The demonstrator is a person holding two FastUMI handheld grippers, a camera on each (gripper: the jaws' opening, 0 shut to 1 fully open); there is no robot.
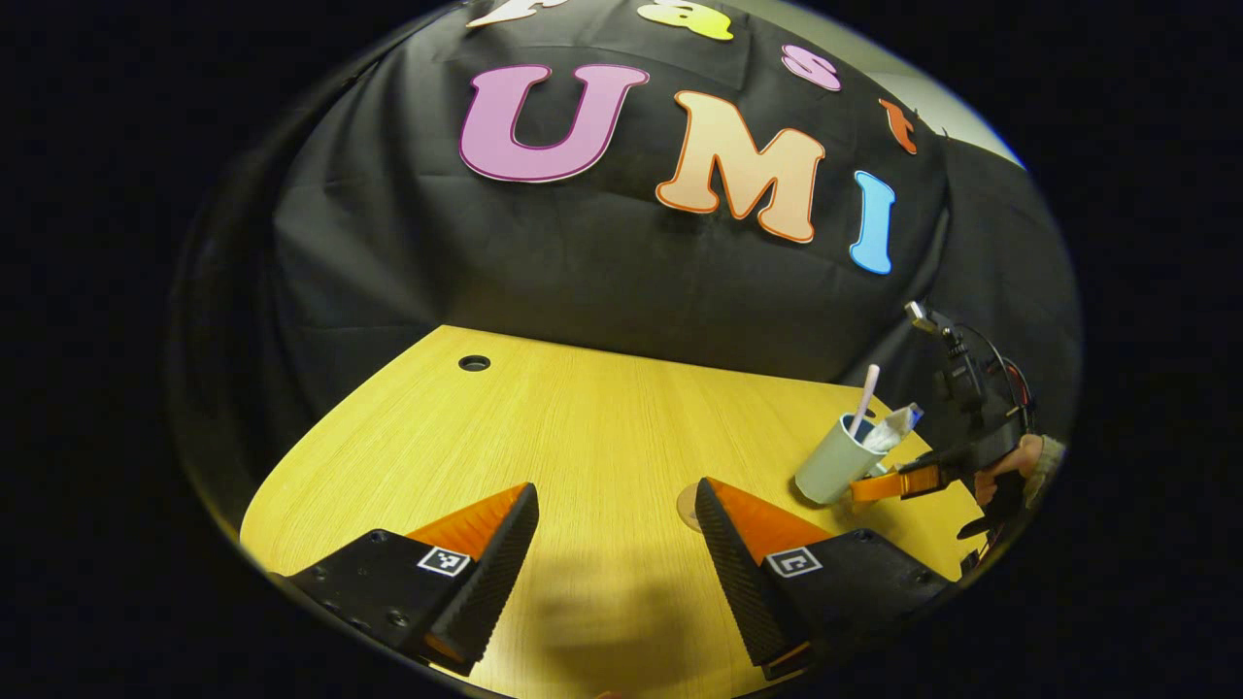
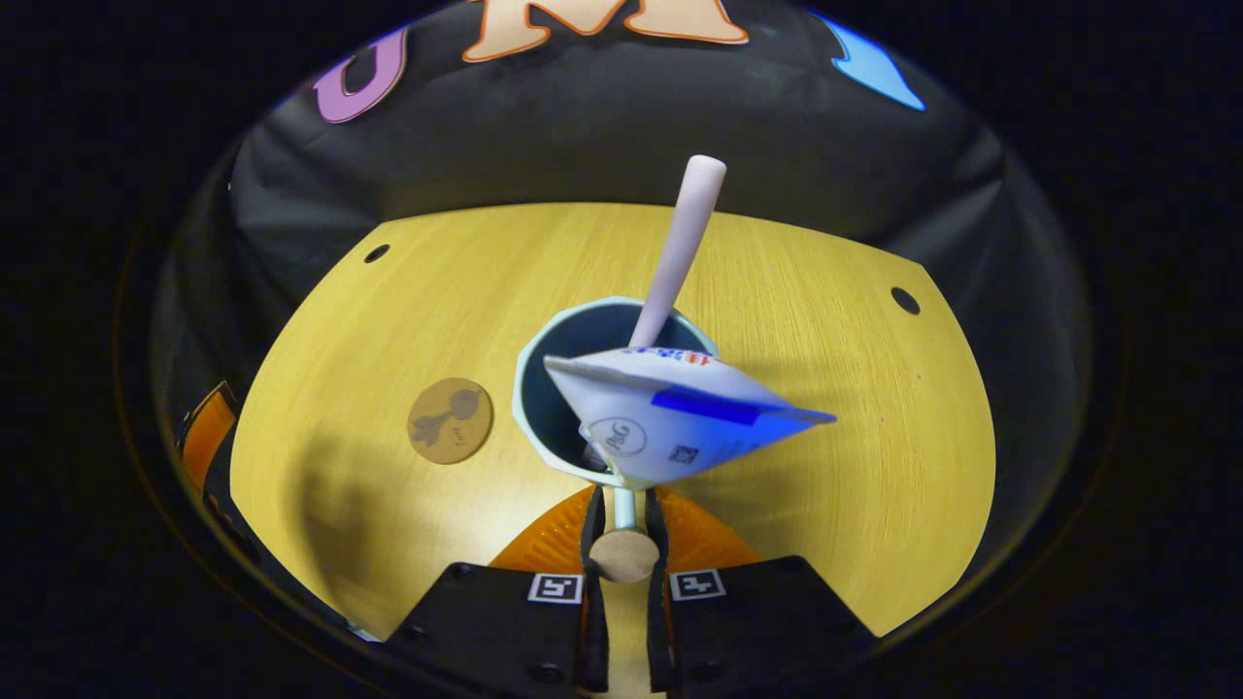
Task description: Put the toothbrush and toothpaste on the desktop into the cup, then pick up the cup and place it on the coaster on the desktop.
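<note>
A pale cup point(image 2: 544, 427) holds a pink toothbrush point(image 2: 680, 243) standing upright and a white-and-blue toothpaste tube point(image 2: 680, 413) lying across its rim. My right gripper point(image 2: 621, 500) is shut on the cup's handle point(image 2: 623, 553). In the left gripper view the cup point(image 1: 833, 464) leans at the right of the desk, with the right gripper point(image 1: 879, 482) and a hand point(image 1: 1020, 461) behind it. The round brown coaster point(image 2: 450, 420) lies left of the cup. My left gripper point(image 1: 615, 490) hangs open over the desk, and its right finger covers part of the coaster point(image 1: 688, 505).
The wooden desk point(image 1: 583, 427) has a cable hole point(image 1: 474, 363) at its far left, and the right gripper view shows two such holes point(image 2: 377, 253) point(image 2: 905, 300). Black cloth walls off the back. The left gripper point(image 2: 204, 437) shows at the left edge of the right gripper view.
</note>
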